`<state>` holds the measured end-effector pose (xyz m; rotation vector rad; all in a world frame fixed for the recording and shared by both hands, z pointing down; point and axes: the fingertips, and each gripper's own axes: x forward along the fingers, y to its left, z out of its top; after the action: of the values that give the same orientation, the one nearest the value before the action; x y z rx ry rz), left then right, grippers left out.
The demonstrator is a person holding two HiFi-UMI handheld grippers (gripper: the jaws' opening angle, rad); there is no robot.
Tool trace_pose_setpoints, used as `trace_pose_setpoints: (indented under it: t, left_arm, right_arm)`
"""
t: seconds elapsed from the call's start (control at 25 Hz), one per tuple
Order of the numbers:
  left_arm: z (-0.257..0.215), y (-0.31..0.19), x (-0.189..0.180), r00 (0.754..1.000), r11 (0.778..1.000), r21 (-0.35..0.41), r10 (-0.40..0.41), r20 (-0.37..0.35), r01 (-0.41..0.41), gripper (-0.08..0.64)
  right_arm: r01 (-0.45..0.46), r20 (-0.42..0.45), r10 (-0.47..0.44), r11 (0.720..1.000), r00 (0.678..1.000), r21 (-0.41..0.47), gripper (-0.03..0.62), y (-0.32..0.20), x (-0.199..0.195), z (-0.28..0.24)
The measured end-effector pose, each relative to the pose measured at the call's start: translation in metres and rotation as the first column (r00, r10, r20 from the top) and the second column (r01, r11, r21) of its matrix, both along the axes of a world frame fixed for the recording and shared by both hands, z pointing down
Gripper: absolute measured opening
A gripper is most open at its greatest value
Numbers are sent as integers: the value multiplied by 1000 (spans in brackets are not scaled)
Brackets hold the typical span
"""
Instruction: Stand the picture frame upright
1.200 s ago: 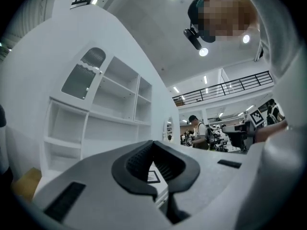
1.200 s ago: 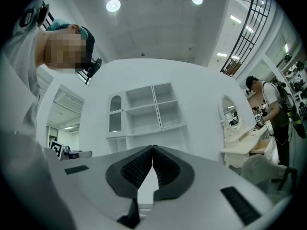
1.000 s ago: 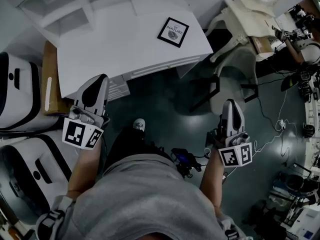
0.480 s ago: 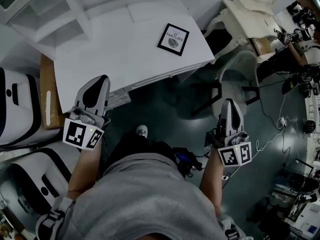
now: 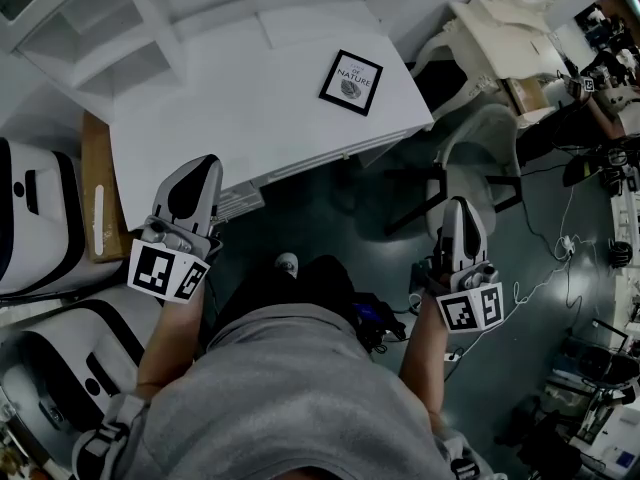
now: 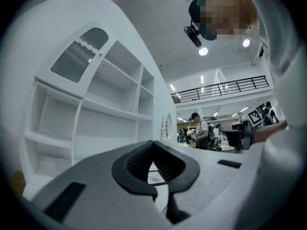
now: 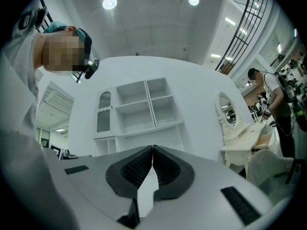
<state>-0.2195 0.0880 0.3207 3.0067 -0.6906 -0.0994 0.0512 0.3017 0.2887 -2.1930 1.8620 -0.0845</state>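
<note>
A black picture frame (image 5: 351,82) with a white mat and print lies flat on the white desk (image 5: 240,108), near its right front corner. Through the left gripper's jaws a bit of the picture frame (image 6: 155,177) shows far off. My left gripper (image 5: 196,176) is shut and empty, held just over the desk's front left edge. My right gripper (image 5: 457,211) is shut too, holding nothing, out over the dark floor to the right of the desk. Both grippers are well short of the frame.
A white shelf unit (image 5: 110,18) stands at the desk's back left. A white chair (image 5: 480,138) and an ornate white dressing table (image 5: 510,28) are to the right. Cables (image 5: 550,258) run over the floor. White cases (image 5: 30,198) sit to the left.
The desk and frame have shifted slightly down and right in the head view as the person closes in. Both grippers stay shut and hold about the same places in the picture.
</note>
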Motion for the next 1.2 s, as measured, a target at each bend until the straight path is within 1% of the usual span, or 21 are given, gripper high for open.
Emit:
trace_pose_setpoints:
  t: [0.24, 0.4, 0.52, 0.64, 0.96, 1.2]
  left_arm:
    - [10, 4, 0, 1000, 1000, -13, 22, 15, -22, 6]
    - [16, 3, 9, 998, 999, -18, 38, 46, -37, 6]
    - [19, 2, 18, 997, 998, -31, 50, 58, -48, 6]
    - [19, 3, 29, 995, 998, -22, 68, 67, -67, 6]
    - [20, -16, 50, 995, 999, -19, 42, 89, -40, 6]
    - [22, -32, 72, 996, 999, -28, 21, 92, -19, 6]
  right_arm:
    - [-47, -8, 47, 999, 999, 8, 28, 5, 0, 3]
    - [-53, -20, 53, 998, 998, 18, 28, 3, 0, -2]
    - [-47, -23, 47, 999, 999, 10, 28, 1, 2, 0]
    - [-38, -17, 38, 999, 999, 5, 28, -4, 9, 6]
    - [13, -11, -13, 1000, 1000, 12, 27, -35, 30, 4]
    - [44, 1, -44, 999, 999, -6, 28, -55, 53, 10]
